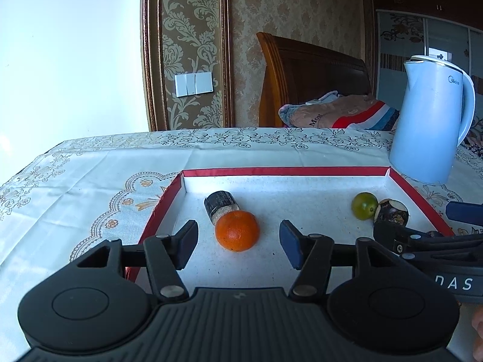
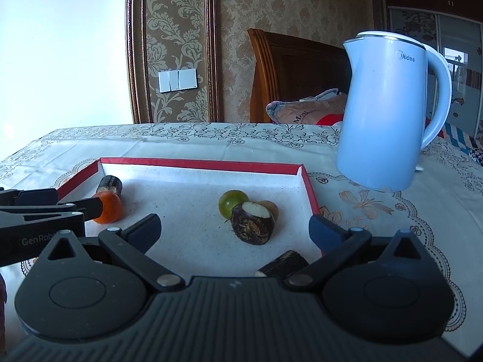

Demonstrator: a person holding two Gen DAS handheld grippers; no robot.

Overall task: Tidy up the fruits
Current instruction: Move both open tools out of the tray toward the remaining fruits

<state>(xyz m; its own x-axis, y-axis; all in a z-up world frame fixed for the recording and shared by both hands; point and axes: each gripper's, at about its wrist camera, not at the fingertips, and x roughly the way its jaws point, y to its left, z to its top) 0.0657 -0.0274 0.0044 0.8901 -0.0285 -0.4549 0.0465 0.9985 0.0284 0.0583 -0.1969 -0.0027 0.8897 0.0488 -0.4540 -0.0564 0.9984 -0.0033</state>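
The orange (image 1: 237,230) is sitting in the red-rimmed tray (image 1: 283,171) on the table (image 1: 90,175), at twelve o'clock from the left gripper (image 1: 238,242), whose jaws are standing open and empty just short of it. That hand is nearer. Being round, the orange is showing no long axis; the dark cut stalk piece (image 1: 219,205) touching it is pointing toward eleven o'clock. The right gripper (image 2: 234,229) is also gaping, facing the dark bulb (image 2: 253,223).

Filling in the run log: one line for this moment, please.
left gripper: open, orange between jaws, unpressed | right gripper: open, empty | red tray: green fruit, dark pieces
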